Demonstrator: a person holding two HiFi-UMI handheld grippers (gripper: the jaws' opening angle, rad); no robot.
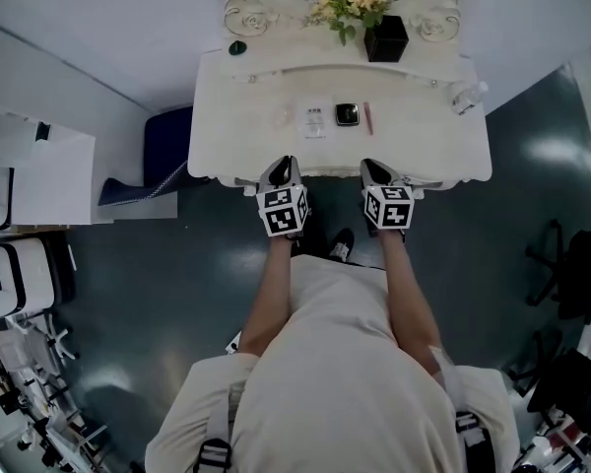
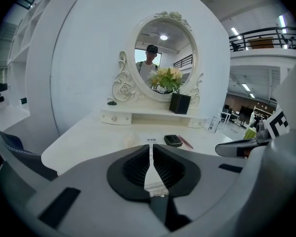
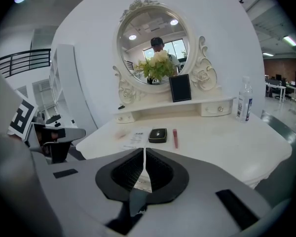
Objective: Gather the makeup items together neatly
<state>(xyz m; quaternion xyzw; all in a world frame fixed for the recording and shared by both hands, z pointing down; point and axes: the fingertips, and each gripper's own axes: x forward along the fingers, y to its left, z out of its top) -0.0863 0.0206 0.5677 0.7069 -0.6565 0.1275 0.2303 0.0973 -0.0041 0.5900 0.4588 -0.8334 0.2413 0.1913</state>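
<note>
Our left claw [image 1: 284, 168] and right claw [image 1: 375, 170] hover at the tabletop's [image 1: 238, 136] near edge, each pressed together on nothing. Mid-tabletop we see a glossy black square compact [image 1: 347, 114], a slim pink stick [image 1: 367, 117] just right of it, and a flat white packet [image 1: 313, 118] to its left. Beyond stands an oval mirror [image 2: 163, 58] in a carved cream frame. Below us is a dark glossy floor [image 1: 177, 264].

Glossy black compact [image 1: 347, 114], smooth cream dressing table [image 1: 251, 116], shiny dark floor [image 1: 177, 264]
</note>
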